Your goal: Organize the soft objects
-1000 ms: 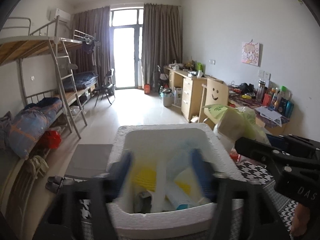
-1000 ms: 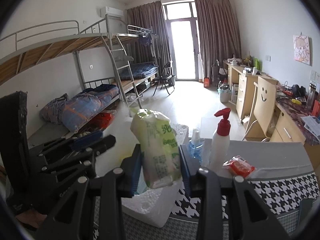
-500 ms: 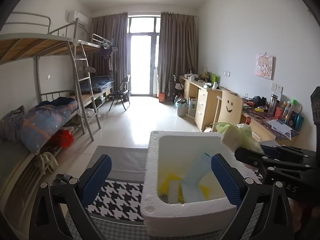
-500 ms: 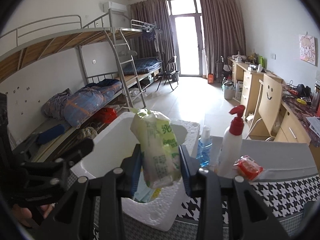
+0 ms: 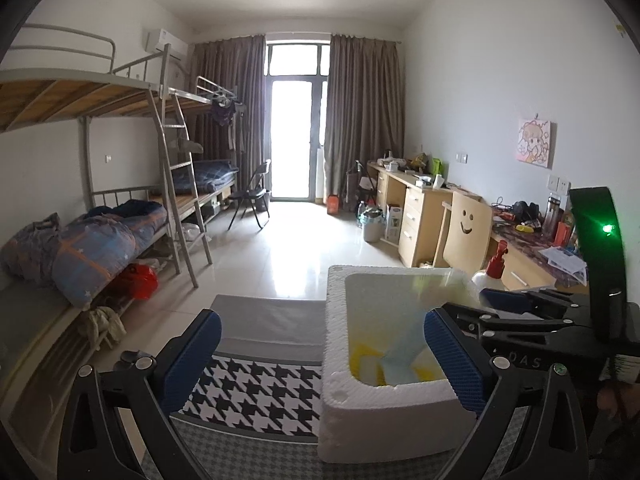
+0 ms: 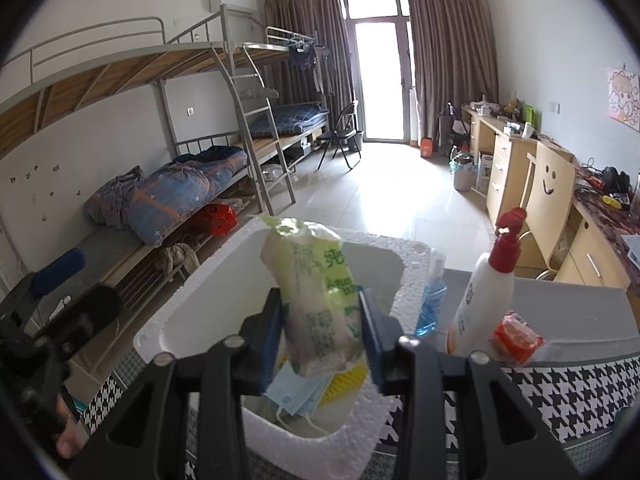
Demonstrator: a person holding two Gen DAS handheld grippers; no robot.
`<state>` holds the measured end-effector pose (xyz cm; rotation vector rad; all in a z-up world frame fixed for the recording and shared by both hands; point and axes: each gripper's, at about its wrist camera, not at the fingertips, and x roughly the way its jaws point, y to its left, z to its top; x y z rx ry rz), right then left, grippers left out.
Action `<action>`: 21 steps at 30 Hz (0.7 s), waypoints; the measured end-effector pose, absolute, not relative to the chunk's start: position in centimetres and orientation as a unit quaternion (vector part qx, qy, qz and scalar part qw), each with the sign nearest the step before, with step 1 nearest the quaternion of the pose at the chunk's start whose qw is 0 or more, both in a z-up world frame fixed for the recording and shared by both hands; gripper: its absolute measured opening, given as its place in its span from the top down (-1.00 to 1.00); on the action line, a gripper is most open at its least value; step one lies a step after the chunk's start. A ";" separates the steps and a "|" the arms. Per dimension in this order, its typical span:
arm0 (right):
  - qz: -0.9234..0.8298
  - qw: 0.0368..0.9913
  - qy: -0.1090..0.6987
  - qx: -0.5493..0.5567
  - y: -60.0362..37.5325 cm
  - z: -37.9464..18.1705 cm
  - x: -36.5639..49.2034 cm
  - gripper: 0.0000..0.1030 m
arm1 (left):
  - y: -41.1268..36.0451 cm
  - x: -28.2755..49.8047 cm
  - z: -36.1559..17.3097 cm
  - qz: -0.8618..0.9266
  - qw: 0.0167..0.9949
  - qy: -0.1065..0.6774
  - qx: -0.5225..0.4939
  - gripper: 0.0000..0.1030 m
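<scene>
Right wrist view shows the right gripper (image 6: 322, 332), jaws just widening around the green tissue pack (image 6: 320, 300) above the foam box (image 6: 404, 280); a clean drop needs full release while the left gripper (image 5: 318, 360) gapes empty.

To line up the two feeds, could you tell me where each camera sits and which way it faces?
Left wrist: on the left gripper, facing down the room over the white foam box; its open blue-padded fingers show, with the right gripper at right.
Right wrist: on the right gripper, facing likewise over the box; its jaws, just opening, flank a green tissue pack; the left gripper at left.
Shared: box, bunk beds, balcony door.
</scene>
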<state>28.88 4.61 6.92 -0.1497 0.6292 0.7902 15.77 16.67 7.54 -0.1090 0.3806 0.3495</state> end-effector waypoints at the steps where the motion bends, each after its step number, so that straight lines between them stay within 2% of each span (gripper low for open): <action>1: 0.376 0.874 0.299 -0.074 4.5 6.9 28.8 -0.27 | 16.8 15.7 7.5 0.173 0.965 0.188 -0.054 -0.98; 9: 0.377 0.877 0.291 -0.069 3.8 7.2 28.3 -0.32 | 17.1 15.4 7.1 0.174 0.964 0.192 -0.063 -0.98; 16: 0.379 0.883 0.272 -0.056 2.3 8.3 26.8 -0.47 | 16.2 14.2 7.8 0.158 0.969 0.175 -0.067 -0.98; 18: 0.380 0.886 0.262 -0.046 1.6 8.8 26.1 -0.58 | 15.7 13.7 8.2 0.157 0.971 0.170 -0.060 -0.98; 20: 0.369 0.895 0.246 -0.040 0.7 9.3 25.1 -0.86 | 15.1 13.2 8.4 0.153 0.973 0.165 -0.057 -0.98; 21: 0.365 0.899 0.239 -0.039 0.5 9.5 24.7 -0.91 | 14.9 13.0 8.4 0.151 0.973 0.163 -0.057 -0.98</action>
